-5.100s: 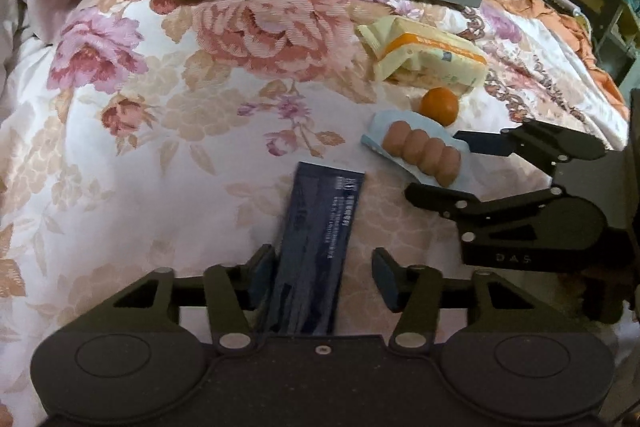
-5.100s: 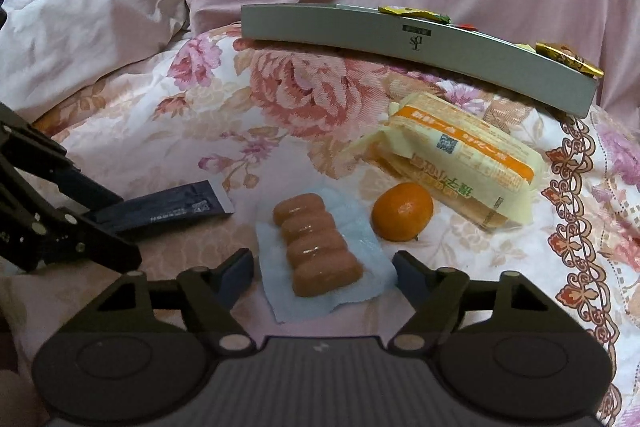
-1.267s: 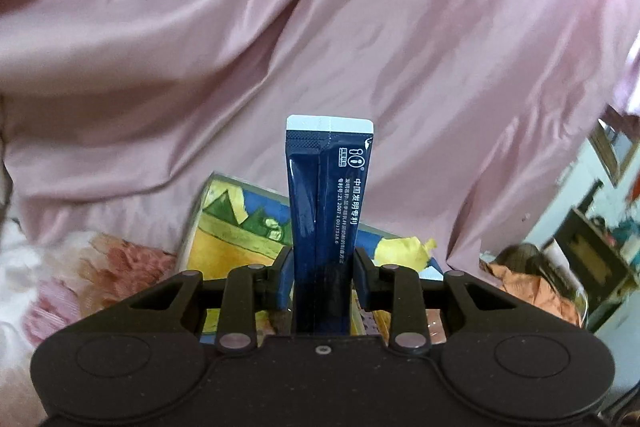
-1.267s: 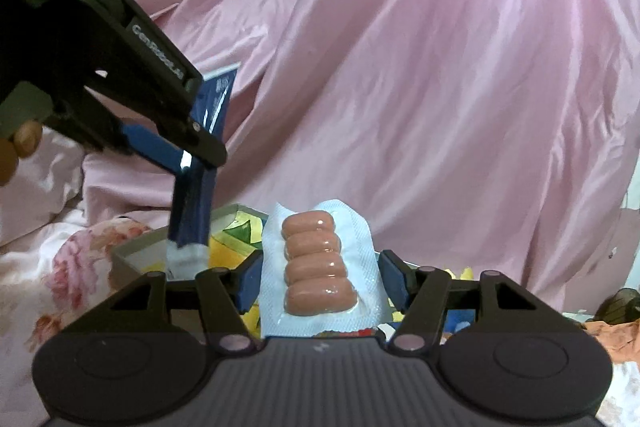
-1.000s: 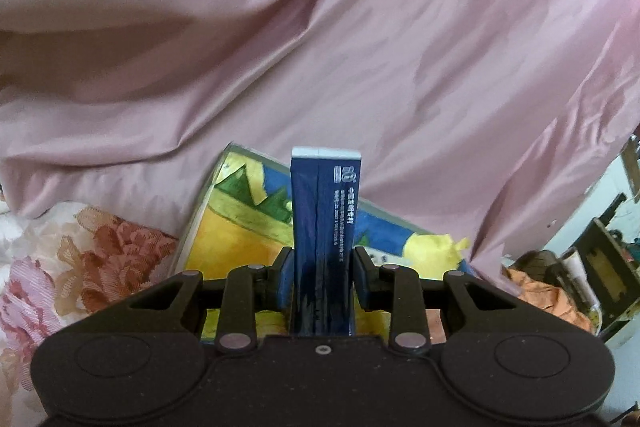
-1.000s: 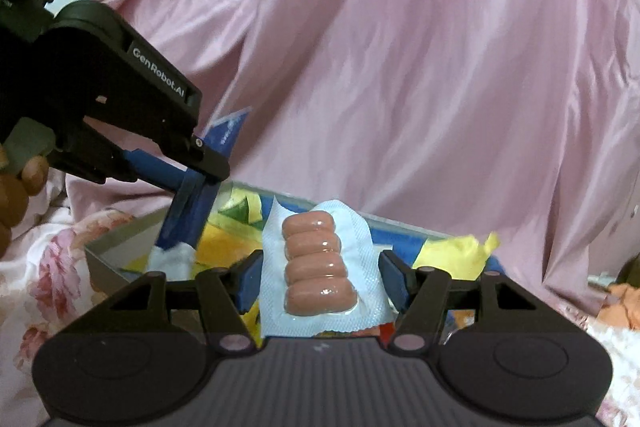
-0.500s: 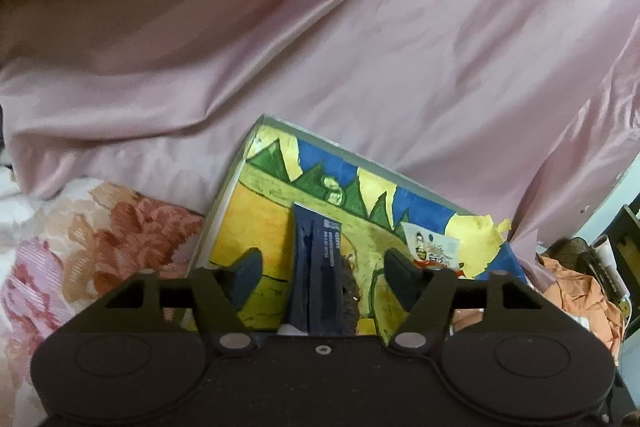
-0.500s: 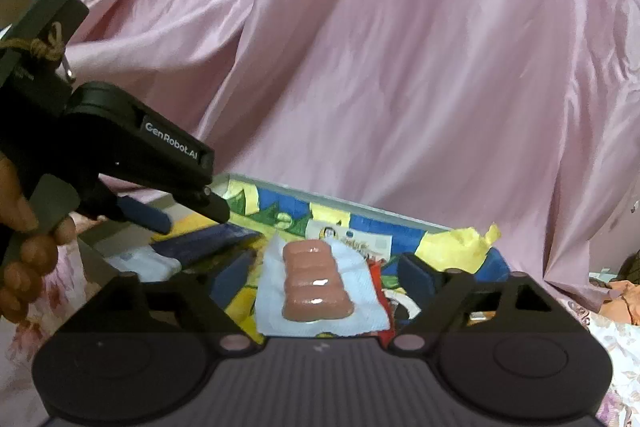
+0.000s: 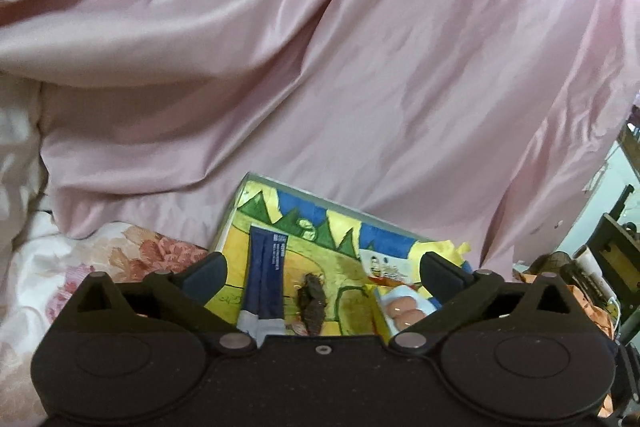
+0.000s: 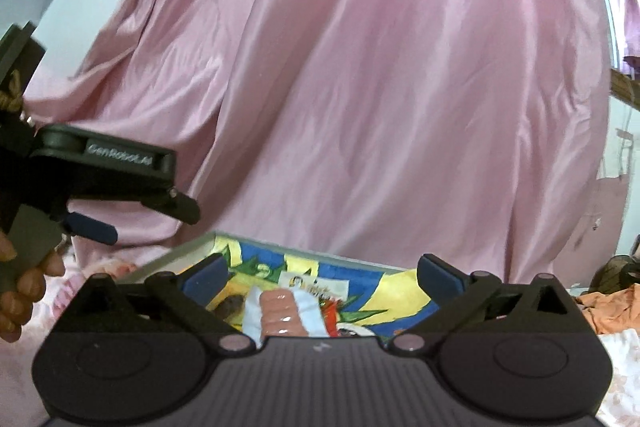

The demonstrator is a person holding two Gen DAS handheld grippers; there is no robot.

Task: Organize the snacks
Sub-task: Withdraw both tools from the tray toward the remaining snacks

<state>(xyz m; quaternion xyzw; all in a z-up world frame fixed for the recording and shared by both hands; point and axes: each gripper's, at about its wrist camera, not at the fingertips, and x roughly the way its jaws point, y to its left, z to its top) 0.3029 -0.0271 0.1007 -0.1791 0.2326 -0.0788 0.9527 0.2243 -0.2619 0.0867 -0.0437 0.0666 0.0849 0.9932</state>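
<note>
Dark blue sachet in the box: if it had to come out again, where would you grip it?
Probably across its narrow width near the far end, coming from above: the dark blue sachet lies flat and lengthwise in the box, its near end hidden behind the opening left gripper.

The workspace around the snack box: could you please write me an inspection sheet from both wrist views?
Surface: floral bedsheet, with pink satin bedding heaped behind it.
Job's things: open snack box with a colourful cartoon lining; dark blue sachet lies flat inside; sausage pack lies inside, further right.
Clutter: a small dark brown item in the box between the two, too blurred to identify.
Grippers: left gripper and right gripper both have jaws opening, clear of the snacks below.
Cables: nothing seen.
Surroundings: orange cloth and dark furniture at the right edge.
</note>
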